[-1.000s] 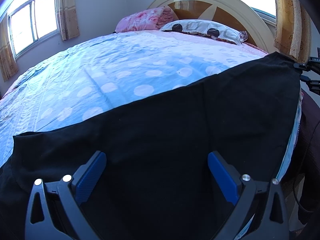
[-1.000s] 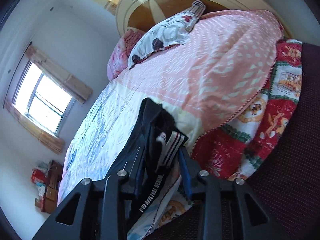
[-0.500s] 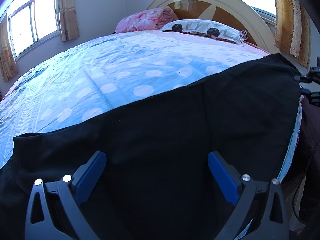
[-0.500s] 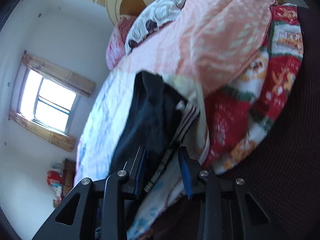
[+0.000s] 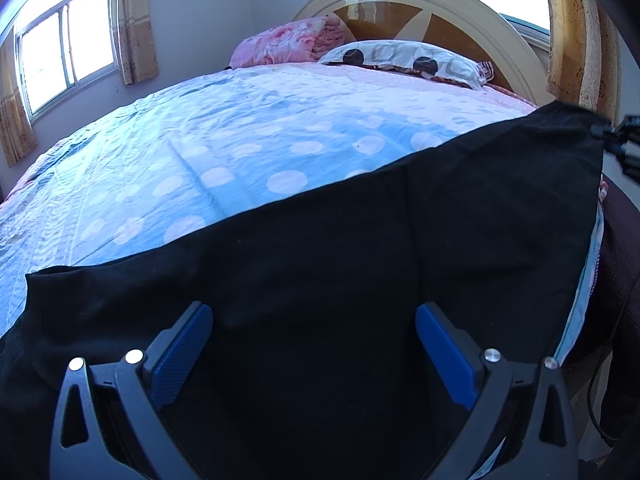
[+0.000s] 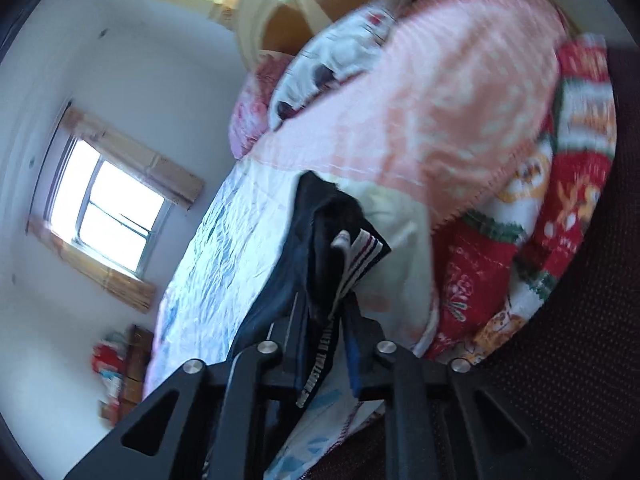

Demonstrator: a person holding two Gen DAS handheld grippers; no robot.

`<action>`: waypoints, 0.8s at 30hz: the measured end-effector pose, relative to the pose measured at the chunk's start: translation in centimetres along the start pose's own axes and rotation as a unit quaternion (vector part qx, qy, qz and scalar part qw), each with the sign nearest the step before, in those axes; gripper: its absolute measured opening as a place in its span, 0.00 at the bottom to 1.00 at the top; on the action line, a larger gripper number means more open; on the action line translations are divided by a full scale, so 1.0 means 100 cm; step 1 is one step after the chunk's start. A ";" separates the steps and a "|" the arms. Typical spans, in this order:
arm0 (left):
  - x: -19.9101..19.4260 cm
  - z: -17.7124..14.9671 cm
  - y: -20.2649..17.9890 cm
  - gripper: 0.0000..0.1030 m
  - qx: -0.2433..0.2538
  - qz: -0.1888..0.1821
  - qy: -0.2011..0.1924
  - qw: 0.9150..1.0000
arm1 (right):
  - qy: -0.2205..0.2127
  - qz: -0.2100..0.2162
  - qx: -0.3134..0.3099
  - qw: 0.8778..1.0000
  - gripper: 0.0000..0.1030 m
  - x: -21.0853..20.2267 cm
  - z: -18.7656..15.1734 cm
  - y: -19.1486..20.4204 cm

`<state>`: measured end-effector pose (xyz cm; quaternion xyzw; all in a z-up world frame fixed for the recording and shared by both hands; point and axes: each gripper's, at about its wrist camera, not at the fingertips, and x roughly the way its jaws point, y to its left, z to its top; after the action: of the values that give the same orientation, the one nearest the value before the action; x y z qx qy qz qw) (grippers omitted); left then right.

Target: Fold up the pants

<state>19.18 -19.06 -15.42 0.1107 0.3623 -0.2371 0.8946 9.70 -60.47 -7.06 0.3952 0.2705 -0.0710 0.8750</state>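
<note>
The black pants (image 5: 340, 264) lie spread across the near part of the bed. My left gripper (image 5: 314, 344) is open, its blue pads apart just above the black cloth, holding nothing. My right gripper (image 6: 326, 332) is shut on the pants' waistband (image 6: 348, 256), which shows striped lining and a lettered band. The bunched cloth rises from between its fingers. The right gripper (image 5: 624, 136) also shows at the far right edge of the left wrist view, at the pants' far corner.
The bed has a blue dotted sheet (image 5: 200, 152) and a pink cover (image 6: 432, 100). A patterned pillow (image 5: 408, 58) and a folded pink blanket (image 5: 288, 40) lie by the headboard (image 5: 420, 4). A red patterned quilt (image 6: 560, 200) hangs at the bed's edge.
The right wrist view has tilted and shifted, with the waistband still held. The pants' far corner sits slightly higher in the left view. The left gripper has not moved.
</note>
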 end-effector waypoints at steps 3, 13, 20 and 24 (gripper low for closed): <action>-0.004 0.002 0.005 1.00 -0.017 -0.014 0.000 1.000 | -0.023 -0.003 -0.094 0.995 0.13 -0.015 -0.008 0.047; -0.029 0.001 0.057 1.00 -0.204 -0.204 -0.024 0.957 | 0.134 0.051 -0.468 0.872 0.12 0.041 -0.178 0.206; -0.008 0.000 0.038 1.00 -0.219 -0.266 0.011 0.939 | 0.185 0.012 -0.527 0.829 0.12 0.076 -0.243 0.194; -0.004 0.009 0.023 0.99 -0.199 -0.280 0.017 0.939 | 0.192 0.019 -0.529 0.827 0.14 0.072 -0.243 0.192</action>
<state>20.61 -17.23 -14.46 -0.1713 0.4339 -0.3992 0.7893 12.16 -29.06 -11.43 -0.1175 0.4215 0.1764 0.8817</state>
